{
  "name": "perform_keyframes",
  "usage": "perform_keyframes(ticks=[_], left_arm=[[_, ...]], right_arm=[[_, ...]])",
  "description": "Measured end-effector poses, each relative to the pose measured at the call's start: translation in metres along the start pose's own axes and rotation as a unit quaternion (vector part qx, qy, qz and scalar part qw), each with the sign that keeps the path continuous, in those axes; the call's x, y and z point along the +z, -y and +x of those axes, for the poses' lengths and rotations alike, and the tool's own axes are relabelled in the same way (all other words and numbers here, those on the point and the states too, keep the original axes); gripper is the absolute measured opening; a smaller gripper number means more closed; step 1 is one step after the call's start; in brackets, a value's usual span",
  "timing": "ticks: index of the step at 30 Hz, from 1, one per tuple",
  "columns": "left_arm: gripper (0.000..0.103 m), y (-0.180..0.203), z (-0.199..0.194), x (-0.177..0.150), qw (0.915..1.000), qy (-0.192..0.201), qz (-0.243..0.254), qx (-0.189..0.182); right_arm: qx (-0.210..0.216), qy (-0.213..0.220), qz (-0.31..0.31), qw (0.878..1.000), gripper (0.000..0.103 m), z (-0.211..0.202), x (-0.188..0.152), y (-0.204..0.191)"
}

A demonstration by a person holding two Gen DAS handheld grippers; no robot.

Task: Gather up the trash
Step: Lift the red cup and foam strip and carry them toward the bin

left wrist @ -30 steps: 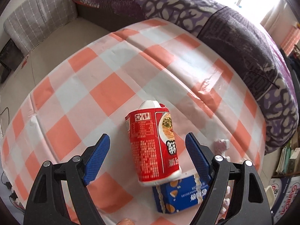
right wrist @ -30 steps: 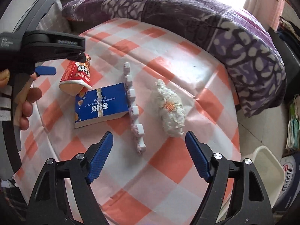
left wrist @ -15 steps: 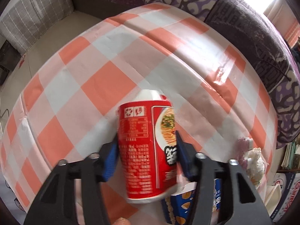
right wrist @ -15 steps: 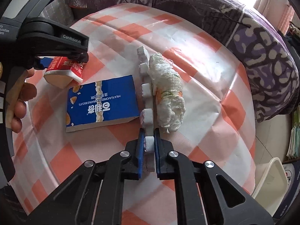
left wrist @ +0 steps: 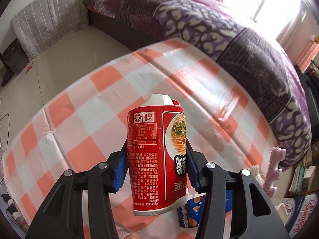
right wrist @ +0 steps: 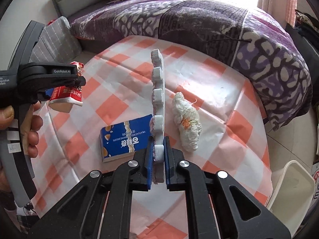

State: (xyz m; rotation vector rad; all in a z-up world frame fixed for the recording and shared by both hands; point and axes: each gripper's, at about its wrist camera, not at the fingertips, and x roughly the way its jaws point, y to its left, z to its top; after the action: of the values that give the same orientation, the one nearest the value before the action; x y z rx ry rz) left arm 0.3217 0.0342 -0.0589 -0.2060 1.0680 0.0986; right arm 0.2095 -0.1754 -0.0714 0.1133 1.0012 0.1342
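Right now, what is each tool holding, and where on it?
Left tool: red noodle cup, gripped across its sides. Right tool: notched foam strip, pinched at its near end.

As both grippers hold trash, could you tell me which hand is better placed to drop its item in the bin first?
Probably right: the right gripper, holding the foam strip, has the white bin beside it at the table's edge.

A red paper noodle cup with white rim carries a noodle-bowl picture. The tablecloth is checked orange, pink and white. A flat blue biscuit box has a white stripe. The notched foam strip is pale lilac-white. The bedspread is purple with cream blotches.
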Motion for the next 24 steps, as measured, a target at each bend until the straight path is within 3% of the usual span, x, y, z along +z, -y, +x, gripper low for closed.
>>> perform_keyframes(ticks=[9, 17, 24], left_arm=[[0.050, 0.000, -0.051, -0.003, 0.9980, 0.062, -0.005, -0.010], [0.050, 0.003, -0.077, -0.033, 0.9952, 0.093, -0.020, -0.023], [0.050, 0.026, -0.099, -0.052, 0.9917, 0.127, 0.003, -0.023]], right_arm=[[-0.012, 0.062, 0.032, 0.997, 0.009, -0.038, 0.006, 0.012], [-0.036, 0.094, 0.064, 0.993, 0.009, -0.069, -0.002, 0.031], [-0.057, 0.103, 0.107, 0.987, 0.009, -0.090, -0.015, 0.060]])
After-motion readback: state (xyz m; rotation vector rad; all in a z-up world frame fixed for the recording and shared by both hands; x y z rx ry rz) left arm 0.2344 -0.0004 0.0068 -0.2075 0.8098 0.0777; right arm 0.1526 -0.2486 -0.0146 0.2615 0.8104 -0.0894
